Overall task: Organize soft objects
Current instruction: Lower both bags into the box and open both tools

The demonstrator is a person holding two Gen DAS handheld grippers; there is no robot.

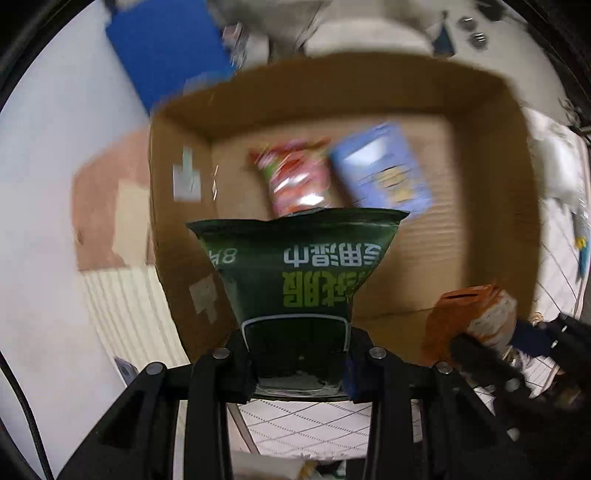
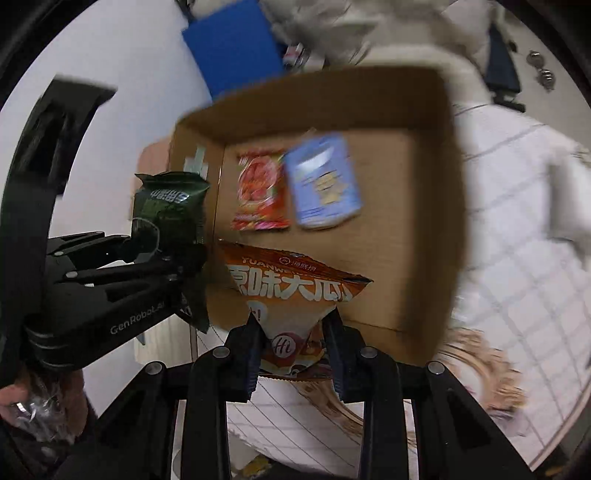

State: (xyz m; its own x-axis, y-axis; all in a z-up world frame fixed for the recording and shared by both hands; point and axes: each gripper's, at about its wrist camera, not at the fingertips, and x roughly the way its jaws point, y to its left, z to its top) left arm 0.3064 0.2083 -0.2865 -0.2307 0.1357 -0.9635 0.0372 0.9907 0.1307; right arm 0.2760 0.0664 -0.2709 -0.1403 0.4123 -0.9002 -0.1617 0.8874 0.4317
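Note:
My left gripper (image 1: 295,354) is shut on a dark green snack bag (image 1: 295,266) and holds it over the near edge of an open cardboard box (image 1: 513,177). My right gripper (image 2: 293,347) is shut on an orange snack bag (image 2: 291,284), held over the box's near wall (image 2: 424,339). A red snack bag (image 1: 295,181) and a blue packet (image 1: 384,170) lie side by side on the box floor. In the right wrist view the left gripper (image 2: 177,266) with the green bag (image 2: 168,206) is at the left, beside the box's left wall.
The box stands on a white checked cloth (image 2: 517,258). A blue board (image 1: 162,48) leans at the back left. A pink-brown cardboard piece (image 1: 107,206) lies left of the box. Small metal items (image 1: 472,29) lie at the far right.

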